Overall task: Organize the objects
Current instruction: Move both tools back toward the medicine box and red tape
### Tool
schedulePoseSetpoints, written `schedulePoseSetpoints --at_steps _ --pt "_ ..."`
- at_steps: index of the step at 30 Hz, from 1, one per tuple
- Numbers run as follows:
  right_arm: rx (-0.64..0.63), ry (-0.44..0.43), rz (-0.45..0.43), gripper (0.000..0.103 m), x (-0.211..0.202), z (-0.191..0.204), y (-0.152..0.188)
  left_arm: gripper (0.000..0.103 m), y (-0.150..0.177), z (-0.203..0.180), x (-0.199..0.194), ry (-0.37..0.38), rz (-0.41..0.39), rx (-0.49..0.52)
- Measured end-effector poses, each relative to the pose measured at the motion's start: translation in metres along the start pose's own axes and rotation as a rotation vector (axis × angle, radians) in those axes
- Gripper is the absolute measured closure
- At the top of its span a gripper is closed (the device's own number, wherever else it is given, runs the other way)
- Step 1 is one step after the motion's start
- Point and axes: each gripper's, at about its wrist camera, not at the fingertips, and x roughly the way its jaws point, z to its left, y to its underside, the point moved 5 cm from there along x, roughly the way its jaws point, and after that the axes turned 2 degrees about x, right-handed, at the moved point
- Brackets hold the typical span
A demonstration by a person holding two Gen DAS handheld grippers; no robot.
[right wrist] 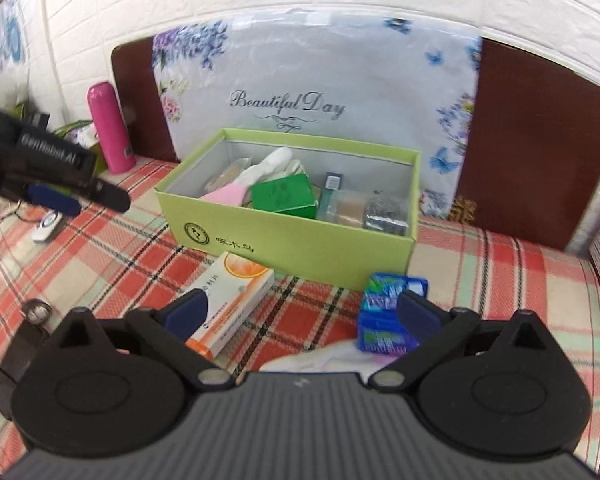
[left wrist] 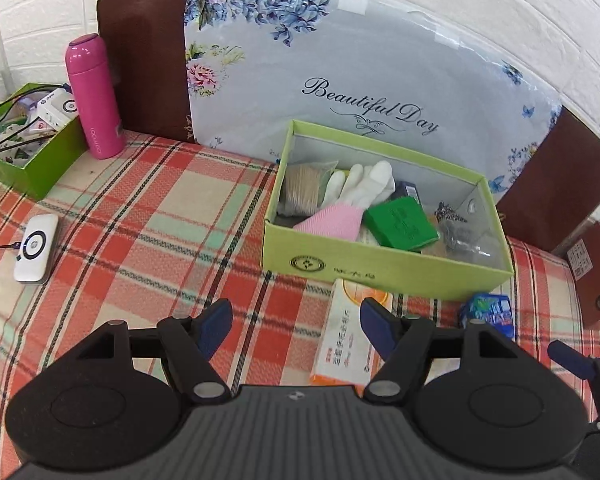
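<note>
A light green open box (left wrist: 380,272) (right wrist: 284,240) stands on the plaid cloth and holds white gloves (left wrist: 364,184), a pink cloth (left wrist: 336,220), a small green carton (left wrist: 400,224) and a steel scourer (right wrist: 388,210). In front of it lie an orange-and-white medicine box (left wrist: 344,344) (right wrist: 232,304) and a blue packet (left wrist: 490,312) (right wrist: 384,320). My left gripper (left wrist: 296,324) is open above the cloth, its right finger over the medicine box's edge. My right gripper (right wrist: 302,308) is open wide; the medicine box lies by its left finger and the blue packet by its right, neither one pressed.
A pink bottle (left wrist: 94,96) and a second green box (left wrist: 32,168) with cables stand at the far left. A white charger (left wrist: 36,248) lies on the cloth. A flowered pillow (left wrist: 340,80) leans on the brown headboard (left wrist: 144,60). A brown box (left wrist: 592,272) sits right. White cloth (right wrist: 320,356) lies under my right gripper.
</note>
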Motion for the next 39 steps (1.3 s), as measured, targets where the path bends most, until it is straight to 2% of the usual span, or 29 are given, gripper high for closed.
schedulePoseSetpoints --at_steps 11,19,29,39 --pt "0.056 -0.001 0.041 0.000 -0.032 0.003 0.042 0.029 0.027 -0.009 -0.021 -0.013 0.016 0.035" --pt "0.117 0.003 0.079 0.000 -0.038 -0.003 0.062 0.029 0.046 -0.009 -0.008 0.000 0.072 0.046" --pt "0.148 0.036 0.084 0.000 -0.045 -0.014 0.072 0.029 0.042 -0.048 0.055 0.060 0.094 0.100" --pt "0.193 0.098 0.114 0.001 -0.050 -0.035 0.087 0.029 0.041 -0.063 0.119 0.015 0.182 0.148"
